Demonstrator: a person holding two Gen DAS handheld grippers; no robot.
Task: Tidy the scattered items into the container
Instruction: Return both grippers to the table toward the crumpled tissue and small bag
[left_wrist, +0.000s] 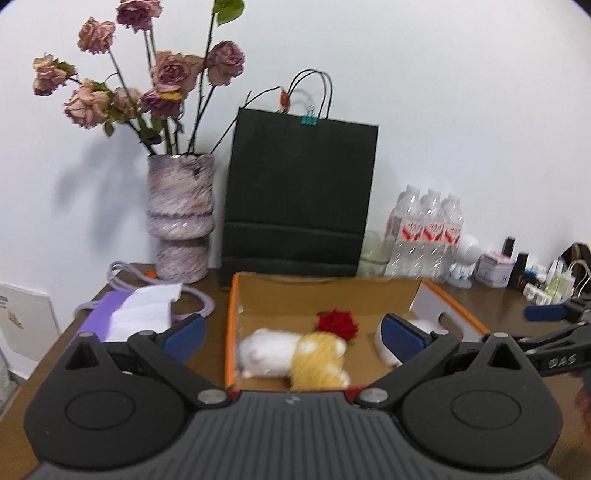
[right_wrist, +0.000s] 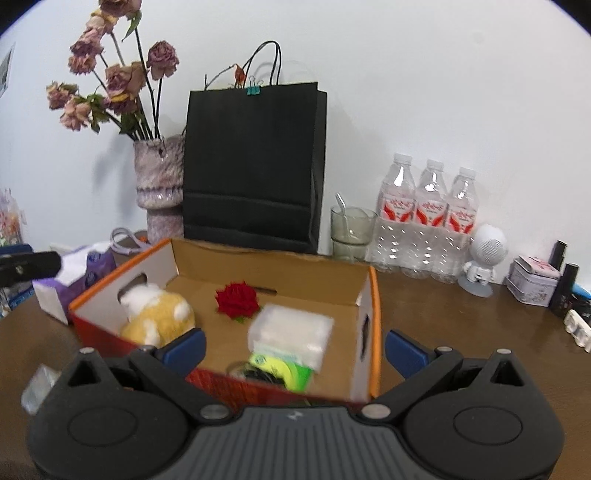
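Observation:
An open cardboard box with an orange rim (left_wrist: 229, 332) (right_wrist: 375, 325) sits on the brown table. In it lie a white and yellow plush toy (left_wrist: 295, 354) (right_wrist: 159, 314), a red rose (left_wrist: 338, 323) (right_wrist: 236, 299), a clear pack with white contents (right_wrist: 291, 332) and a green and yellow item (right_wrist: 280, 369) with a dark cord. My left gripper (left_wrist: 293, 334) hovers open over the box's near edge, holding nothing. My right gripper (right_wrist: 294, 349) is open too, empty, above the box's near right corner. A blue pad (left_wrist: 545, 313) of it shows in the left wrist view.
Behind the box stand a vase of dried roses (left_wrist: 181, 218), a black paper bag (left_wrist: 299, 199), a glass with a spoon (right_wrist: 351, 229) and three water bottles (right_wrist: 428, 218). A purple tissue pack (left_wrist: 125, 314) lies left; a white figurine (right_wrist: 480, 258) and a tin (right_wrist: 535, 280) stand right.

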